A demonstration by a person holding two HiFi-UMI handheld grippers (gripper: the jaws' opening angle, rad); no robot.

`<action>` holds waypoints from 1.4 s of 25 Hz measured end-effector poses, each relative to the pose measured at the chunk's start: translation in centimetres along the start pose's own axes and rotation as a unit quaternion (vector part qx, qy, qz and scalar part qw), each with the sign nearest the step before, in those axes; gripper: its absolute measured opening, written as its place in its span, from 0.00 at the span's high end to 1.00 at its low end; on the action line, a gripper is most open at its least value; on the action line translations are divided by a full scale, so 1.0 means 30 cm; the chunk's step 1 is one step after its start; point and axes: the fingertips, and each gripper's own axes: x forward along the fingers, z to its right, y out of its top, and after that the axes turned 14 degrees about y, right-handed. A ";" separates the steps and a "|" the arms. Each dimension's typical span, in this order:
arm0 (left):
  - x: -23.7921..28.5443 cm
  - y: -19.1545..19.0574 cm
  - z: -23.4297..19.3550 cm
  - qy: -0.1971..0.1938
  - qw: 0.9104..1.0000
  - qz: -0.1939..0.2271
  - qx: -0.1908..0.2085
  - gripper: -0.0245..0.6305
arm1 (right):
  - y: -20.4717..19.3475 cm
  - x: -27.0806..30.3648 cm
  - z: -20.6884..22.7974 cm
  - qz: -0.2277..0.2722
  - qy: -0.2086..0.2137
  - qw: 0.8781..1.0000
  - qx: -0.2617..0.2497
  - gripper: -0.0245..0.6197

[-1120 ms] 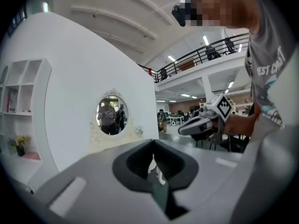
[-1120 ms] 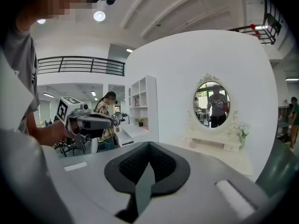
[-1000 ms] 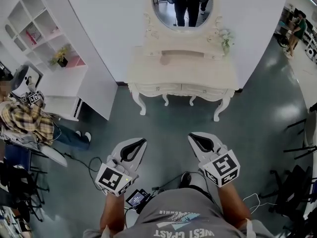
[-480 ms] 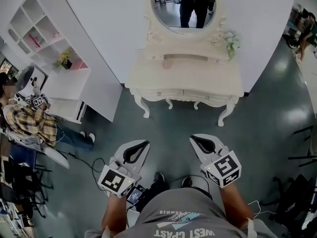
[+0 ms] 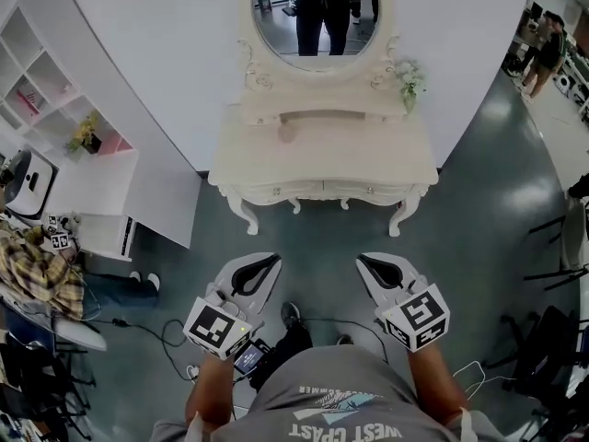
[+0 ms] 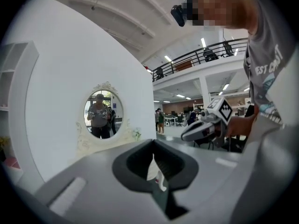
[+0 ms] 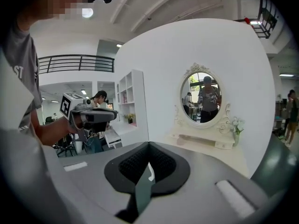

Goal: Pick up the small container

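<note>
- Left claw (image 5: 262,266), right claw (image 5: 371,265): each with jaws together, empty, over the floor.
- Table (image 5: 354,159): 12 o'clock, well apart from both claws.
- Small container (image 5: 287,133): on the table's far side, toward 11 o'clock.
- Step: approach.
- Next move, probably: close in and open one claw.

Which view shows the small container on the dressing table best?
The head view: the small container lies unobstructed, seen from above. The right gripper view shows it tiny; the left gripper view, not discernibly.
</note>
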 end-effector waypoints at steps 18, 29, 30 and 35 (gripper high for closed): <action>0.173 -0.023 -0.514 -0.092 0.995 0.039 -0.004 0.96 | 0.229 0.394 0.078 -0.003 -0.106 0.994 -0.004 0.96; 0.169 -0.096 -0.649 -0.058 0.998 0.026 -0.029 0.96 | 0.268 0.588 0.115 -0.030 -0.059 0.998 -0.016 0.96; 0.167 -0.103 -0.669 -0.048 0.998 0.023 -0.028 0.96 | 0.274 0.616 0.120 -0.029 -0.048 0.998 -0.018 0.96; 0.166 -0.122 -0.744 0.003 0.999 0.003 -0.039 0.96 | 0.305 0.728 0.170 -0.027 0.005 0.999 -0.026 0.96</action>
